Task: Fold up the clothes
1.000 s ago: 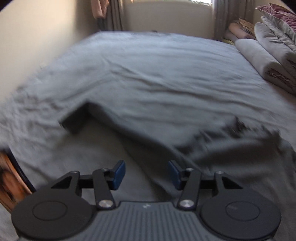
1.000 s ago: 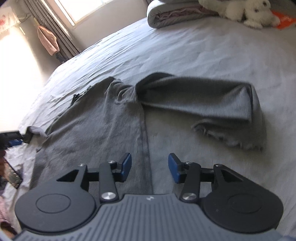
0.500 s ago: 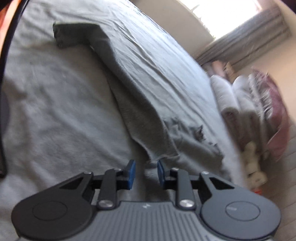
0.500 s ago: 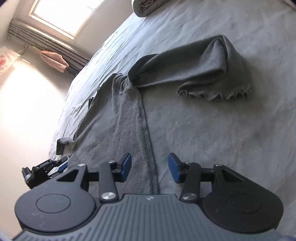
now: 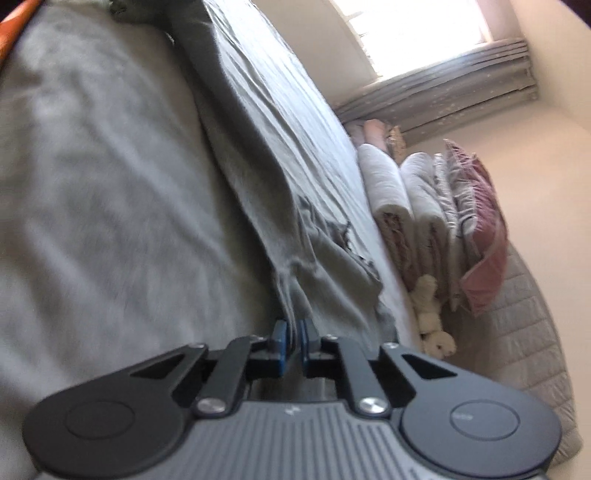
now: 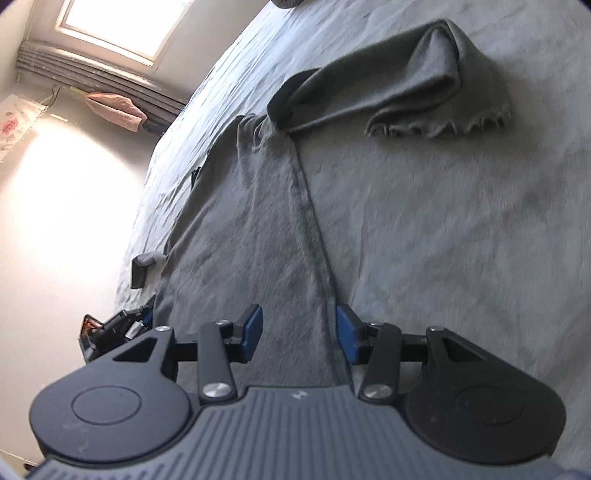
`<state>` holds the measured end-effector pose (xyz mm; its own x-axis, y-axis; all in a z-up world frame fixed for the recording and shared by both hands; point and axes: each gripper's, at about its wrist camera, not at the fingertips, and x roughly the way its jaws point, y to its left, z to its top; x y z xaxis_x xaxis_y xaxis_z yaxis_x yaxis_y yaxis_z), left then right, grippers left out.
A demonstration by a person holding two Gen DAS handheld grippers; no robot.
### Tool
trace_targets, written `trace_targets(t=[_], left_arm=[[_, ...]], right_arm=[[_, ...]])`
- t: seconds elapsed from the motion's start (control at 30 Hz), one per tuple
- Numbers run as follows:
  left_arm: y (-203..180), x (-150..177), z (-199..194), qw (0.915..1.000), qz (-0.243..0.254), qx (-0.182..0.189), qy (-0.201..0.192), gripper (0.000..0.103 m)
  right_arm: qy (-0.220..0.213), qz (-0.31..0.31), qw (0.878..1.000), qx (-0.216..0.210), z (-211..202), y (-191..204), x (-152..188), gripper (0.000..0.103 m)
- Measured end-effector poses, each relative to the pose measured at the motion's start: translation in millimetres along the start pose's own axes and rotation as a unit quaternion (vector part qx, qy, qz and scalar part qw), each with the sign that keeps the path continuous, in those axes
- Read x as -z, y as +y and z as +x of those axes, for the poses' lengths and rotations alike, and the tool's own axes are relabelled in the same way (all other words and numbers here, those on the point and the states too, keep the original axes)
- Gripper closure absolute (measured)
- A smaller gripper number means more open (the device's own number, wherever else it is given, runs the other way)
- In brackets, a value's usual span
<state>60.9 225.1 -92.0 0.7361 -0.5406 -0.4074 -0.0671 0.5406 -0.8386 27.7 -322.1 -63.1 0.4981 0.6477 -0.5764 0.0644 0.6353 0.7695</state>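
Observation:
A grey long-sleeved top (image 6: 240, 229) lies spread on the grey bedsheet (image 6: 461, 240). One sleeve (image 6: 406, 92), with a frayed cuff, is folded across at the upper right. The other sleeve's dark cuff (image 6: 142, 266) sticks out at the left edge. My left gripper (image 5: 291, 326) is shut on a bunched edge of the top (image 5: 332, 280), and the cloth is pinched between its blue pads. In the right wrist view that left gripper (image 6: 136, 321) shows at the top's left side. My right gripper (image 6: 299, 321) stands open low over the top, with the side seam running between its fingers, untouched.
Folded blankets (image 5: 417, 206), a pink pillow (image 5: 480, 229) and a white plush toy (image 5: 432, 317) are stacked along the bed's far side. A window (image 6: 110, 26) with curtains and a hanging pink cloth (image 6: 114, 107) lie beyond the bed. A pale wall (image 6: 55, 203) borders the left edge.
My left gripper has dropped to the top's edge, rolled over and shut on the cloth. My right gripper has come lower over the seam and stayed open.

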Motion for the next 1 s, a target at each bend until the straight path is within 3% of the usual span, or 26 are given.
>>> trace_targets(t=[0.13, 0.53, 0.8, 0.87, 0.93, 1.0], left_arm=[[1.7, 14.2, -13.1, 0.9999, 0.01, -0.001, -0.002, 0.102], [12.0, 50.1, -68.9, 0.9967, -0.038, -0.049, -0.052, 0.102], [7.6, 85.3, -97.2, 0.9965, -0.034, -0.072, -0.027, 0.098], [8.3, 97.0, -104.8, 0.9964, -0.042, -0.07, -0.025, 0.098], [7.4, 106.8, -110.1, 0.9966, -0.046, -0.064, -0.022, 0.098], [4.9, 114.5, -113.8, 0.997, -0.047, -0.06, -0.016, 0.098]], right_arm=[[0.001, 0.022, 1.0, -0.013, -7.9, -6.3, 7.6, 0.056], [-0.002, 0.038, 0.999, -0.023, -22.3, -7.9, 36.1, 0.056], [0.001, 0.008, 1.0, -0.021, -25.6, -1.2, 54.1, 0.056], [-0.001, 0.0, 1.0, -0.019, -25.8, -0.6, 58.8, 0.059], [-0.003, -0.002, 1.0, -0.014, -25.9, -0.8, 62.4, 0.071], [-0.005, -0.001, 1.0, -0.01, -28.0, -3.0, 65.3, 0.076]])
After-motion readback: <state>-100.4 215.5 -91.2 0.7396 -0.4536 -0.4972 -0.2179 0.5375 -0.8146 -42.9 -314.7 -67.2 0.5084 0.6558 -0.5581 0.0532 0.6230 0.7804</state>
